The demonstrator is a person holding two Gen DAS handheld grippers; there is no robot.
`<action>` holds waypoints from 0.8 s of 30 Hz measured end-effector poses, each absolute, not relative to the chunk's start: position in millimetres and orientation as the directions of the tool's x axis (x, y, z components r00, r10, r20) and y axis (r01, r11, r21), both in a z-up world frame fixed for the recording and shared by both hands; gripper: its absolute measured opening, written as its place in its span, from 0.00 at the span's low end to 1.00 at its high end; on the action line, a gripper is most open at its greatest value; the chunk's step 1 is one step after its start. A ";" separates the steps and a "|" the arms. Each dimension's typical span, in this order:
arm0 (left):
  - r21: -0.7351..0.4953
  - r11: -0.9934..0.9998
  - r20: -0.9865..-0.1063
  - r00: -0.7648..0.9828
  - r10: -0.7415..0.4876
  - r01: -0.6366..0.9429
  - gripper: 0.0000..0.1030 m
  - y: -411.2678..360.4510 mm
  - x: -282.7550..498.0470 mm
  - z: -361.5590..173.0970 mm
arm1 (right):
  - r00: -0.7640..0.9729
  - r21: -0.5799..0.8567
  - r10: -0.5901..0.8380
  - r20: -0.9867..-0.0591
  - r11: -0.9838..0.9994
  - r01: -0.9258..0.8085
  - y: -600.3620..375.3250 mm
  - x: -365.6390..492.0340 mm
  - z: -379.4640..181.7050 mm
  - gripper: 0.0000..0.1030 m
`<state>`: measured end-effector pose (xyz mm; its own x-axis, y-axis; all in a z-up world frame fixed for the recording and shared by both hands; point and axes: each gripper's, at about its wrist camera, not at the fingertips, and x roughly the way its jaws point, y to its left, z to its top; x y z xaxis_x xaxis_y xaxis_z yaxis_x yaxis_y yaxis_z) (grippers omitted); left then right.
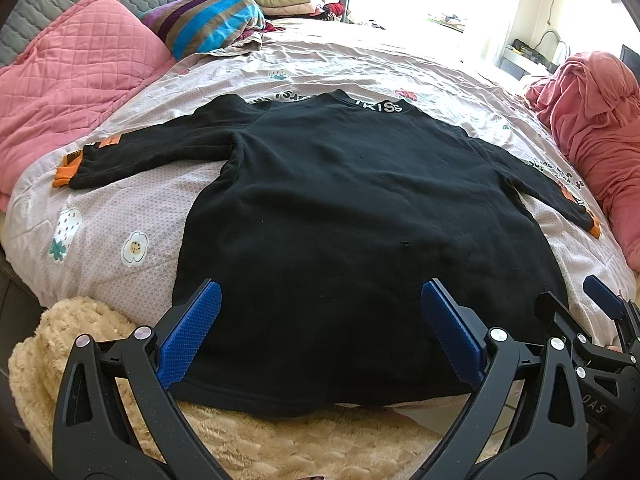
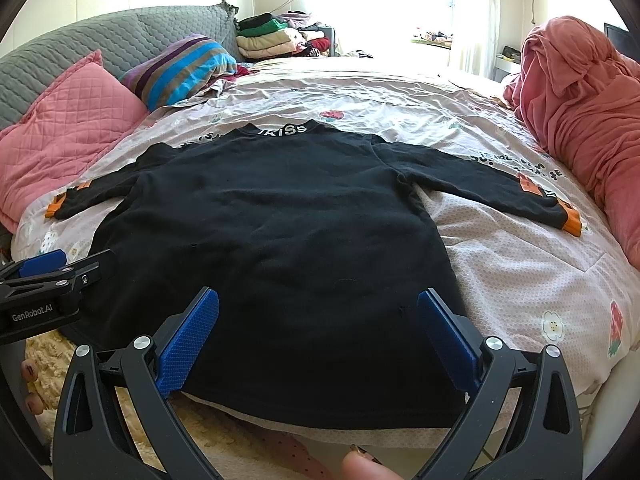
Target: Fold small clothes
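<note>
A black long-sleeved top (image 1: pixel 340 208) (image 2: pixel 272 232) with orange cuffs lies flat on the bed, collar far, hem toward me, both sleeves spread out. My left gripper (image 1: pixel 320 300) hangs open over the hem's left half, blue pads wide apart with nothing between them. My right gripper (image 2: pixel 318 304) is open too, over the hem's right half. Each gripper shows at the edge of the other's view: the right one (image 1: pixel 600 300) and the left one (image 2: pixel 52 264).
A pink patterned sheet (image 2: pixel 520 264) covers the bed. Pink pillow (image 1: pixel 72 92) and striped pillow (image 1: pixel 208 20) sit at far left, a bunched pink blanket (image 2: pixel 580 120) at right, stacked clothes (image 2: pixel 276 36) at the back. A cream fluffy blanket (image 1: pixel 100 340) lies under the hem. A fingertip (image 2: pixel 364 468) shows at the bottom.
</note>
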<state>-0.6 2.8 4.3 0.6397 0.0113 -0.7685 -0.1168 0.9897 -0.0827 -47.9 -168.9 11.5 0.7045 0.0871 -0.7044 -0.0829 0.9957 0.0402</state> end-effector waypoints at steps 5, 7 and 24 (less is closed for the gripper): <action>-0.082 0.990 -0.768 0.640 0.012 -0.117 0.91 1.8 -0.7 3.9 | 0.705 0.042 0.088 -0.704 0.996 -0.083 -169.2 -48.5 11.9 0.96; -0.081 0.990 -0.768 0.640 0.014 -0.119 0.91 2.0 -0.7 4.1 | 0.706 0.040 0.087 -0.703 0.996 -0.082 -169.1 -48.5 11.8 0.96; -0.084 0.989 -0.765 0.644 0.013 -0.121 0.91 0.9 -1.4 6.9 | 0.705 0.039 0.083 -0.704 0.996 -0.078 -170.1 -51.0 14.1 0.96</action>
<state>-1.4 0.9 6.9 0.6442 0.0134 -0.7647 -0.1206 0.9891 -0.0842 -51.0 -170.1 14.1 0.7051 0.0828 -0.7042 -0.0783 0.9962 0.0387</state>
